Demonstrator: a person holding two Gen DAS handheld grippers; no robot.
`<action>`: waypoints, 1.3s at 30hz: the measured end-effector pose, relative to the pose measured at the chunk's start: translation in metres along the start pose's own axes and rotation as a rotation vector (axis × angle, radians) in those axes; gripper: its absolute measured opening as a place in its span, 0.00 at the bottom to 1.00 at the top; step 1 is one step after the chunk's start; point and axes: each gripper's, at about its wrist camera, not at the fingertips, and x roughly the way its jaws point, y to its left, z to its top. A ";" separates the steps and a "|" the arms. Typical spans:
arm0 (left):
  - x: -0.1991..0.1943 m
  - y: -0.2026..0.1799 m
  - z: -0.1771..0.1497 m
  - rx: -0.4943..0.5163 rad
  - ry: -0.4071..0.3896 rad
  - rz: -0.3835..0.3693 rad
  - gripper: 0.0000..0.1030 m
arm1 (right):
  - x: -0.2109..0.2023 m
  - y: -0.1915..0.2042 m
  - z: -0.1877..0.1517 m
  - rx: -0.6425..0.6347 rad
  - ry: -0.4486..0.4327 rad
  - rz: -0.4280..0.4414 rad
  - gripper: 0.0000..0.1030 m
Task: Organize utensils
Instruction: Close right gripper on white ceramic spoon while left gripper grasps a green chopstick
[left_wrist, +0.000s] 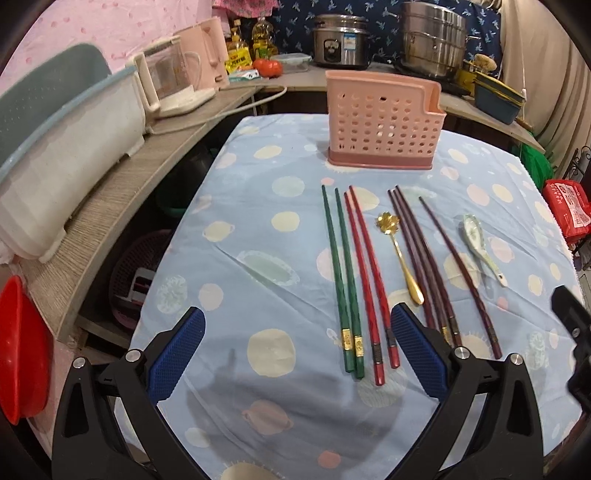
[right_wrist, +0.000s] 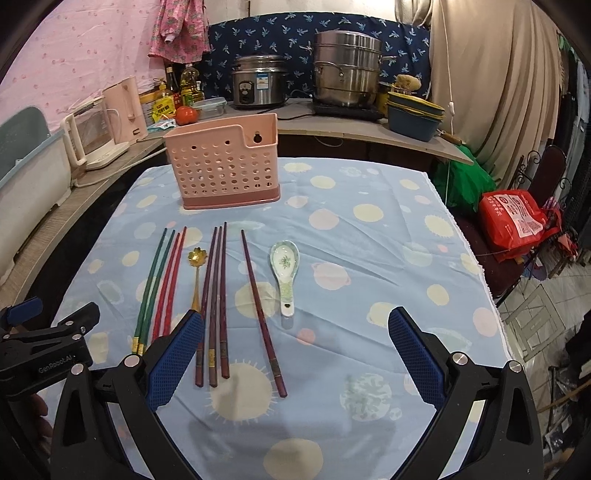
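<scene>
We hover both tools spread wide and empty, left gripper (left_wrist: 297, 354) by the green chopsticks (left_wrist: 341, 280), right gripper (right_wrist: 295, 354) near the lone dark chopstick (right_wrist: 263, 312), nothing yet in the pink holder (right_wrist: 223, 166) behind them, so next, we reckon, comes a low pinch.

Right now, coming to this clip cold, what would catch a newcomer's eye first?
Probably the row of utensils laid lengthwise on the dotted blue tablecloth: green chopsticks, red chopsticks, a gold flower spoon, dark purple chopsticks and a white ceramic spoon. Behind them stands the pink perforated holder, with nothing sticking out of it. Both open grippers, left and right, frame the near edge.
</scene>
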 end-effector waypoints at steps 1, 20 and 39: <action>0.004 0.002 0.000 0.000 0.001 -0.005 0.93 | 0.004 -0.003 0.000 0.008 0.009 -0.006 0.93; 0.077 0.002 -0.009 0.000 0.149 -0.064 0.72 | 0.066 -0.014 0.008 0.006 0.118 -0.005 0.77; 0.074 0.004 -0.016 0.016 0.188 -0.139 0.22 | 0.099 -0.006 0.023 0.022 0.160 0.047 0.49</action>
